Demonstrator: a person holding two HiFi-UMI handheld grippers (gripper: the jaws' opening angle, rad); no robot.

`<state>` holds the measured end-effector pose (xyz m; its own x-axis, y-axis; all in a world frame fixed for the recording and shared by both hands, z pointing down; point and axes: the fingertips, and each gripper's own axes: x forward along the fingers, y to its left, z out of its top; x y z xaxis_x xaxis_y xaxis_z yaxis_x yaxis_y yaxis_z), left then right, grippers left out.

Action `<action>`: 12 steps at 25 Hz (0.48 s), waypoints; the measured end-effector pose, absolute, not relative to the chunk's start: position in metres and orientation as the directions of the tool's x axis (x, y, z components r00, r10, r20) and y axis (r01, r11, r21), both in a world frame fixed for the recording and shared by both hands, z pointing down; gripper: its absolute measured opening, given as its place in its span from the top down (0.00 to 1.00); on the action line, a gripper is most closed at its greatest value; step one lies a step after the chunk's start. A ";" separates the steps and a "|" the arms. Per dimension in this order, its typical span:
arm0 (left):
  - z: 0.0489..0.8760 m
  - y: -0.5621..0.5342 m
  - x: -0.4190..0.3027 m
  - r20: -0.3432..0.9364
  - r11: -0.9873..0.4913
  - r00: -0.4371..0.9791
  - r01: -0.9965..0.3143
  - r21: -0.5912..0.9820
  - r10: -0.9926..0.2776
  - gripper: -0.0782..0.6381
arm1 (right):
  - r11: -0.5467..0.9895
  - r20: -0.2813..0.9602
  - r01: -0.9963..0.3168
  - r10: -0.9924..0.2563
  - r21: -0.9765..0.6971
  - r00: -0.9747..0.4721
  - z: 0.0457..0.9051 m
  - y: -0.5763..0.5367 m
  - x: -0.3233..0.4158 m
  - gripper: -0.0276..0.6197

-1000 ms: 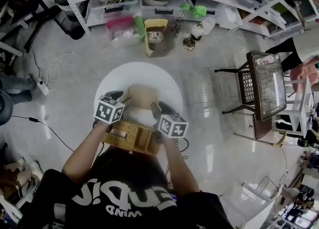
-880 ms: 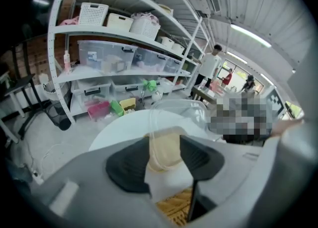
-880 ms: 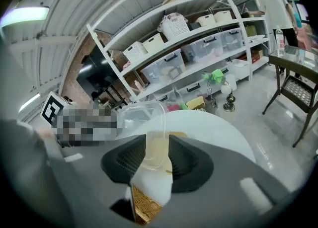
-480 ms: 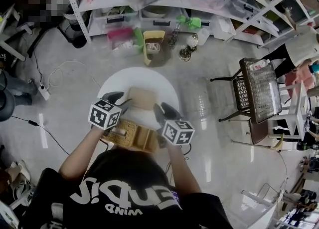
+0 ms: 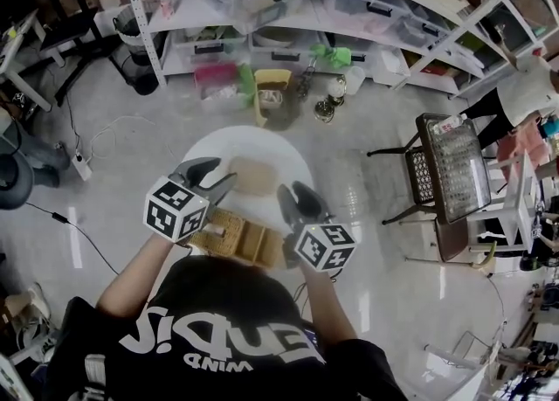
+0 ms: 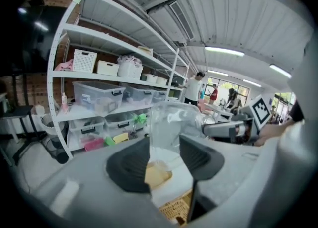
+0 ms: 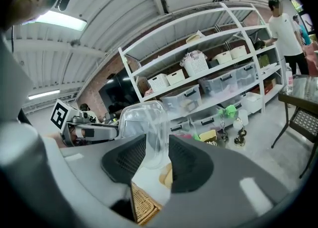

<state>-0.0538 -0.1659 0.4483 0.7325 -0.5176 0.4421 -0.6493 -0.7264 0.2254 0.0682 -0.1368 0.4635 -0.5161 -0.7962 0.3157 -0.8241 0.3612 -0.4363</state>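
The left gripper and the right gripper each clamp a thin edge of the clear, glossy, dome-shaped plastic container held between them. An uneven pull could buckle it or let it slip. Below the grippers sits a woven wicker basket, and beyond it a tan round piece on the round white tabletop.

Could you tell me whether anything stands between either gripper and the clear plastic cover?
Nothing visible does: the left gripper and the right gripper each grip an edge of the clear domed plastic cover, above the round white table.
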 end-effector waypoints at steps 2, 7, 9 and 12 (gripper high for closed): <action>0.433 -0.161 -0.054 0.411 -0.736 0.738 -0.646 0.202 -0.535 0.63 | 0.363 0.289 -0.829 -0.813 -0.426 -0.505 0.451 -0.132 0.068 0.74; 0.415 -0.144 -0.055 0.339 -0.753 0.749 -0.640 0.150 -0.569 0.63 | 0.366 0.223 -0.852 -0.856 -0.375 -0.466 0.427 -0.119 0.070 0.74; 0.410 -0.139 -0.056 0.309 -0.753 0.753 -0.641 0.145 -0.581 0.63 | 0.371 0.197 -0.858 -0.868 -0.354 -0.456 0.420 -0.113 0.071 0.74; 0.407 -0.133 -0.060 0.263 -0.750 0.760 -0.642 0.159 -0.594 0.66 | 0.379 0.170 -0.857 -0.874 -0.350 -0.456 0.419 -0.105 0.070 0.74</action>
